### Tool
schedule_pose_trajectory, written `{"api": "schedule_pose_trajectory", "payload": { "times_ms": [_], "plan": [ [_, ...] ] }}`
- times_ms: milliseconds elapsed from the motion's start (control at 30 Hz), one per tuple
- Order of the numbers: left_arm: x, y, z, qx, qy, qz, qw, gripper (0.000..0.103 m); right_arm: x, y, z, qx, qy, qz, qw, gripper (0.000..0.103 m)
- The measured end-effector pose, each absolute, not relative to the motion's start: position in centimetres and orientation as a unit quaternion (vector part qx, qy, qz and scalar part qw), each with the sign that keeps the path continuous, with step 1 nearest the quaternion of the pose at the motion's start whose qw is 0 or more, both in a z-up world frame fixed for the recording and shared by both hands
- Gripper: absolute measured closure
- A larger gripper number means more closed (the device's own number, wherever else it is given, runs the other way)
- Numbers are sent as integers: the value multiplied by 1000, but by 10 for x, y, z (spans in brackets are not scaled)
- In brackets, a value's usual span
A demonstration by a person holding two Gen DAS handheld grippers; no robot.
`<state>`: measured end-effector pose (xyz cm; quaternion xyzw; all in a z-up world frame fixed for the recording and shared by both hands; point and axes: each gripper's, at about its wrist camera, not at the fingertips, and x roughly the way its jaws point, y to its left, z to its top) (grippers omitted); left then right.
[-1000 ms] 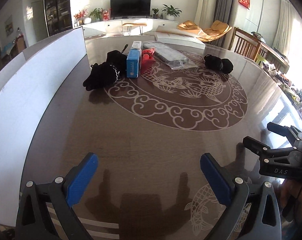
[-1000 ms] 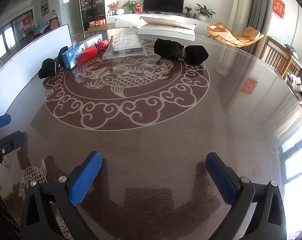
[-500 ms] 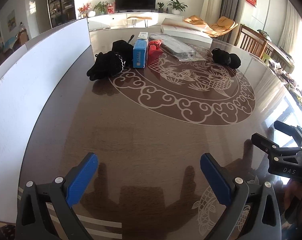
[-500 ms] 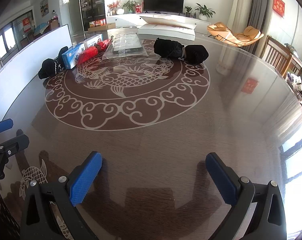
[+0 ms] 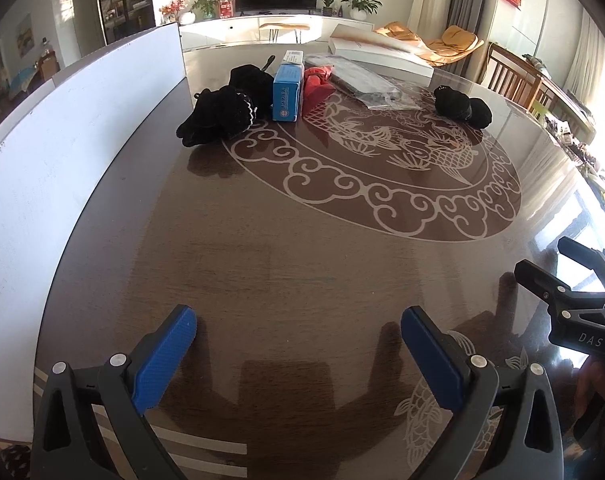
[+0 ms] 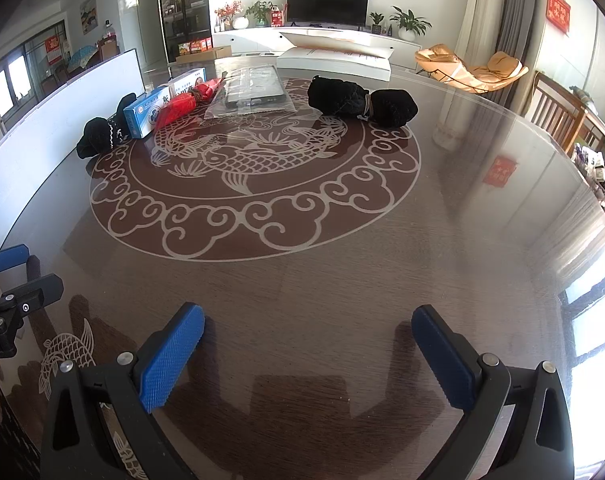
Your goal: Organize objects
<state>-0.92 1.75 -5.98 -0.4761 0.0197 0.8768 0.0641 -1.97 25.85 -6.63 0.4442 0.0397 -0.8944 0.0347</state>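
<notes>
While far ahead, blue box (image 5: 288, 94); left claw (image 5: 298, 354) empty.

TV (image 6: 327, 3), plants (image 6: 409, 24), orange chair (image 6: 472, 68), white board (image 5: 62, 128).

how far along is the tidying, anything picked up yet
Nothing looks done yet. Both the left gripper and the right gripper are open and empty near the table's front edge. The black gloves, blue box, red bundle, clear bag and black roll remain across it.
</notes>
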Motion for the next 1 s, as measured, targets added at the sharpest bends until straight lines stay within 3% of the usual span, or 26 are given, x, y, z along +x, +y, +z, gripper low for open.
{"api": "schedule_pose_trajectory", "payload": {
  "times_ms": [1000],
  "plan": [
    [-8,25,-62,-477,37,876,59,0,-20,259,-67,445,37,-894,36,0]
  ]
}}
